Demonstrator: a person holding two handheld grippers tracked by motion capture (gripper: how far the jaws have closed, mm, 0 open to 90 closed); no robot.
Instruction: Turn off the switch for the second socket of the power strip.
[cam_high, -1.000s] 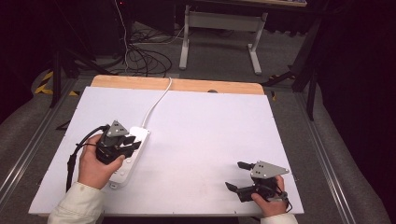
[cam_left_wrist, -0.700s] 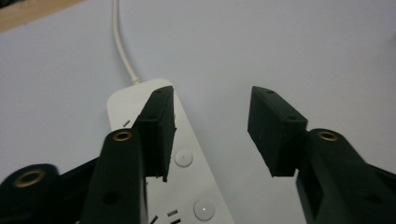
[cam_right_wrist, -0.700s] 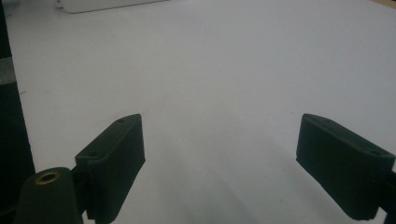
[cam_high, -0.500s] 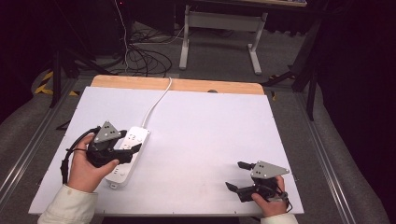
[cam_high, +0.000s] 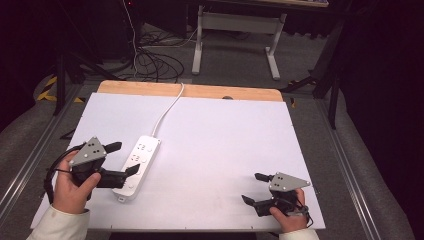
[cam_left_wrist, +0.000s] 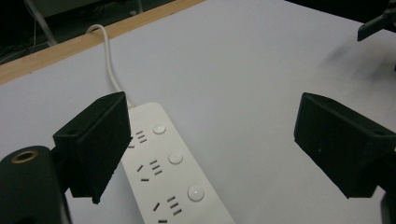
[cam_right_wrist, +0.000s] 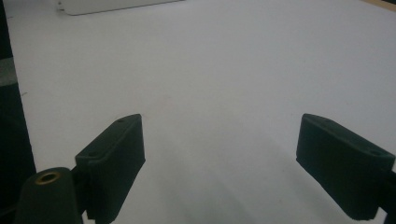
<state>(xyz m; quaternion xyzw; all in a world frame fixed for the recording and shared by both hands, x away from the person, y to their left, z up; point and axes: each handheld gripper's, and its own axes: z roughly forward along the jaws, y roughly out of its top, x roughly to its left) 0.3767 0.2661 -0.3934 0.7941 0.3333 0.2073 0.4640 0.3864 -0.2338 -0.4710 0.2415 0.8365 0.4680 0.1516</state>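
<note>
Hovering at the table's near-left, the left gripper (cam_high: 121, 159) holds its jaws wide apart, empty, beside the white power strip (cam_high: 137, 161). Its own view catches the strip's round buttons (cam_left_wrist: 175, 157) and sockets, detail the high view blurs. White cord (cam_high: 167, 108) runs to the far wooden edge (cam_high: 190, 90). Near-right, the right gripper (cam_high: 254, 188) sits spread too, over bare white tabletop (cam_right_wrist: 224, 70).

In my left gripper view, the power strip (cam_left_wrist: 175, 179) runs off the bottom edge, and my left hand-held gripper (cam_left_wrist: 212, 144) covers part of its near side. In my right gripper view, just a corner of the strip (cam_right_wrist: 112, 5) peeks in at the top. Its cord (cam_high: 170, 107) drops behind the table (cam_high: 225, 135).
</note>
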